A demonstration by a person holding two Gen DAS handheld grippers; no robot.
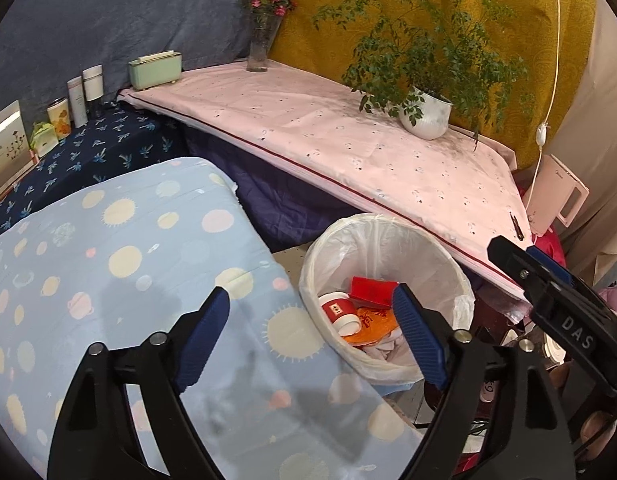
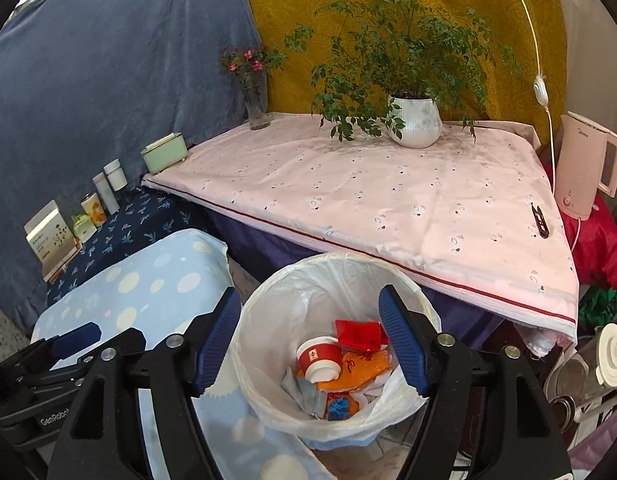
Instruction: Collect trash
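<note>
Below, crumpled red paper [image 2: 358,334] seemingly tops the plastic-lined round bin [image 2: 268,300].

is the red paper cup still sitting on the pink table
No, the red paper cup lies inside the white-lined trash bin among other scraps, not on the pink table.

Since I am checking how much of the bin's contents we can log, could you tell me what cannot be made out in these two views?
- Trash bin bottom: both views, buried under the red paper cup and orange wrapper.
- Blue scrap: right wrist view only, too crumpled to identify.
- Small black object on the pink cloth: too small to identify in either view.
- Print on the red packet: too blurred to read.
- Floor: mostly hidden by the open left gripper and right gripper.
</note>
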